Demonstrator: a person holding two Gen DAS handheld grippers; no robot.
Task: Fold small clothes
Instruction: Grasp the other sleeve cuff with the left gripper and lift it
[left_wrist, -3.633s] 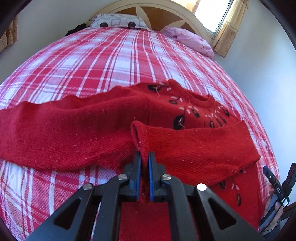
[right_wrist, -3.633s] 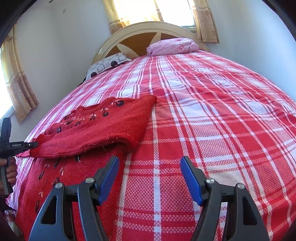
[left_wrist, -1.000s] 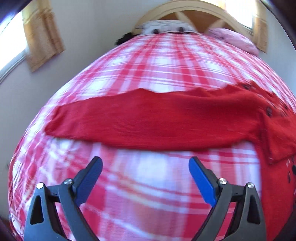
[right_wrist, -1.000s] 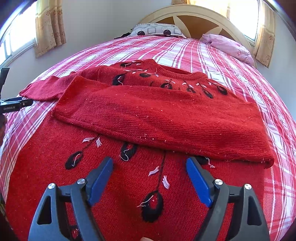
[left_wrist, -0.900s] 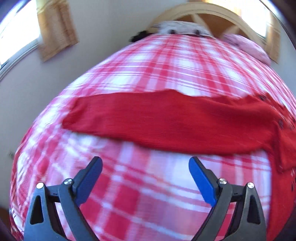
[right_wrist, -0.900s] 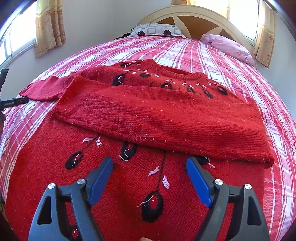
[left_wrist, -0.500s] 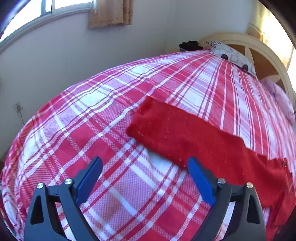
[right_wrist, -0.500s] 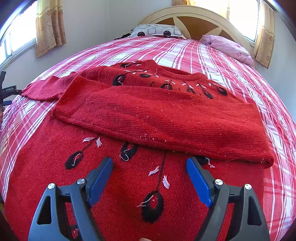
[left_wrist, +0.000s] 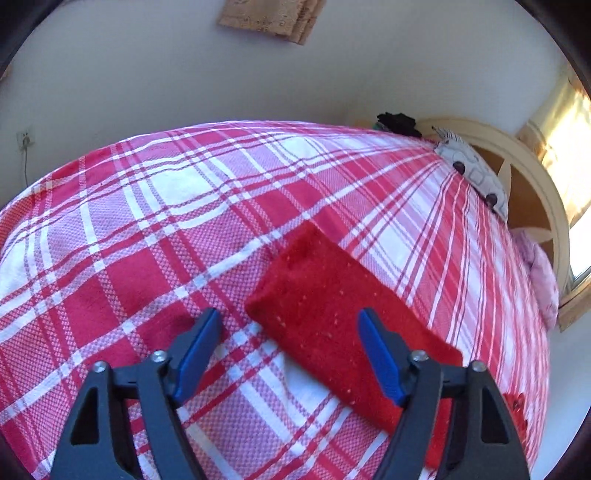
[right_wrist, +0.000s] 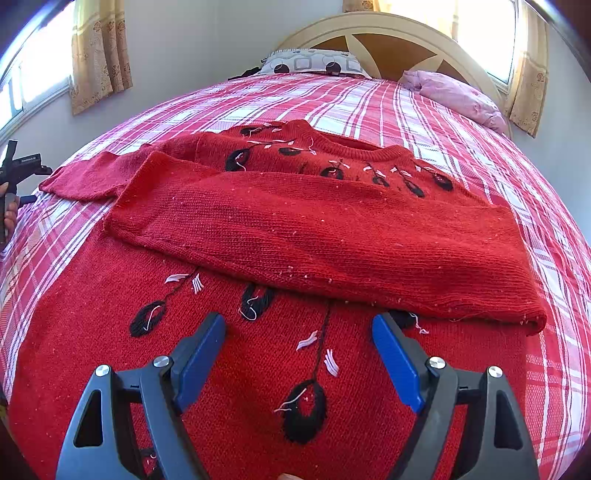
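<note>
A red knit sweater (right_wrist: 258, 350) with black and white embroidery lies flat on the plaid bed. Its right sleeve (right_wrist: 332, 236) is folded across the chest. Its left sleeve (right_wrist: 85, 177) stretches out to the left; the cuff end of this sleeve (left_wrist: 325, 302) lies flat in the left wrist view. My left gripper (left_wrist: 290, 350) is open and empty, hovering just above that cuff; it also shows at the left edge of the right wrist view (right_wrist: 14, 170). My right gripper (right_wrist: 299, 354) is open and empty above the sweater's lower body.
The red and white plaid bedspread (right_wrist: 406, 110) covers the whole bed. A patterned pillow (right_wrist: 314, 62) and a pink pillow (right_wrist: 454, 96) lie by the cream headboard (right_wrist: 388, 33). A wall with a socket (left_wrist: 24, 140) runs beyond the bed's left edge.
My left gripper let go of the folded right sleeve, opened, swung left along the outstretched sleeve and now hovers at its cuff. My right gripper moved over the sweater's body, then held still.
</note>
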